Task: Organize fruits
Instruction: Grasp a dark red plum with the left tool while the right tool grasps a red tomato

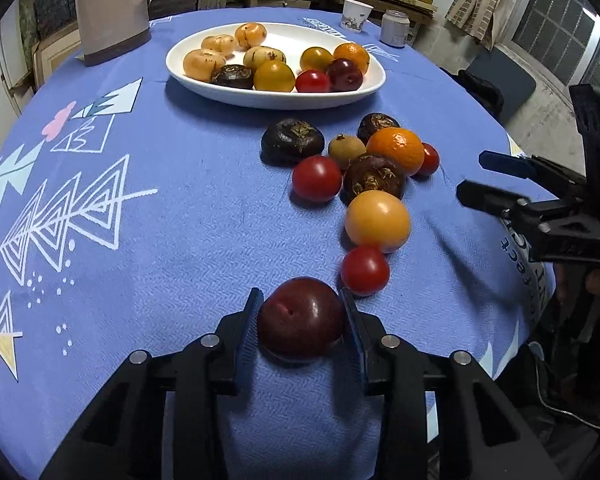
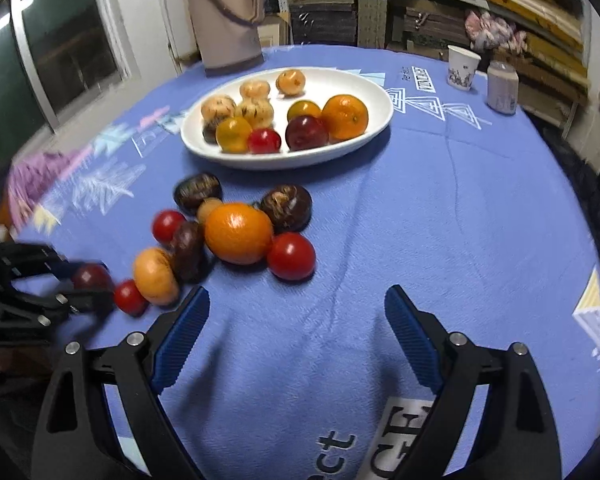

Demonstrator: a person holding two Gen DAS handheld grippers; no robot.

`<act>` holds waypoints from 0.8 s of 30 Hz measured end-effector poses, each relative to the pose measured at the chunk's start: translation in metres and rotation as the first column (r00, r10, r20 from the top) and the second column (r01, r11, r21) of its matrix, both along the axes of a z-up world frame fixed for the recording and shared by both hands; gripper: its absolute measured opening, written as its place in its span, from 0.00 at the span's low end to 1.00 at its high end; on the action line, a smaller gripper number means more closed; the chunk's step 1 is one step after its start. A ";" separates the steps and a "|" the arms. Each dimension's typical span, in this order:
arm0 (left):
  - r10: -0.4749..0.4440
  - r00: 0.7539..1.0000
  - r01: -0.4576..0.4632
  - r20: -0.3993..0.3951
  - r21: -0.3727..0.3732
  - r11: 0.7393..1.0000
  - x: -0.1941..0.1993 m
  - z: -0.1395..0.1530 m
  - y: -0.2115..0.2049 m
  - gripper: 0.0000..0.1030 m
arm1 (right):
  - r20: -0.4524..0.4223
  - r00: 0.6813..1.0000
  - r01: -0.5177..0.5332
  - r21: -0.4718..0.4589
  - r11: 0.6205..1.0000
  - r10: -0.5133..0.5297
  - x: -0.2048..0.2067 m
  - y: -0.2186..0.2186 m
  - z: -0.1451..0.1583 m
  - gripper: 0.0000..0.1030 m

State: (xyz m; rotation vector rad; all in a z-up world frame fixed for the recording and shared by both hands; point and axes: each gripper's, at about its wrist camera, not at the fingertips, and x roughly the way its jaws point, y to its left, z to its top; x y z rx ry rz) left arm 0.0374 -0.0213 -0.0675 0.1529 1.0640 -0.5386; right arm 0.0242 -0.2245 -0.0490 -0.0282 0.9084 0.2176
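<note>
My left gripper (image 1: 300, 295) is shut on a dark red plum (image 1: 300, 320) that rests on the blue cloth, one blue pad pressed to each side. The right wrist view shows this plum (image 2: 91, 277) at the far left, inside the left gripper (image 2: 100, 284). Loose fruit lies just beyond: a red tomato (image 1: 365, 270), a yellow-orange fruit (image 1: 378, 220), an orange (image 1: 396, 150) and dark brown water chestnuts (image 1: 292, 142). A white plate (image 1: 260, 100) farther back holds several fruits. My right gripper (image 2: 297, 292) hangs open over bare cloth, right of the pile.
A beige thermos jug (image 1: 108, 8) stands at the back left of the round table. A paper cup (image 1: 356, 14) and a small jar (image 1: 395, 28) sit at the back right edge. Stacked boards fill the shelves behind.
</note>
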 end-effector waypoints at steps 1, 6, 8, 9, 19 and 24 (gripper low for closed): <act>-0.001 1.000 0.001 -0.001 -0.003 1.000 0.000 0.000 0.001 0.37 | 0.001 1.000 -0.008 -0.015 1.000 0.008 0.001 0.002 -0.001 0.84; -0.004 1.000 0.004 -0.005 -0.008 1.000 0.002 0.001 0.002 0.37 | -0.013 0.999 -0.041 -0.065 0.997 0.041 0.020 0.013 -0.008 0.64; -0.005 1.000 0.005 -0.007 -0.011 1.000 0.002 0.001 0.002 0.37 | -0.029 0.998 -0.049 -0.069 0.996 0.047 0.029 0.016 -0.013 0.57; -0.007 1.000 0.007 -0.008 -0.012 1.000 0.002 0.001 0.003 0.37 | -0.033 0.998 -0.052 -0.067 0.996 0.050 0.032 0.016 -0.014 0.55; 0.008 1.000 -0.008 -0.003 -0.008 1.000 0.005 0.001 0.006 0.38 | -0.054 0.996 -0.075 -0.013 0.997 0.074 0.036 0.013 -0.019 0.29; 0.027 1.000 -0.027 -0.004 -0.012 1.000 0.007 0.002 0.011 0.37 | -0.025 0.998 -0.064 0.008 0.998 0.064 0.026 0.007 -0.008 0.29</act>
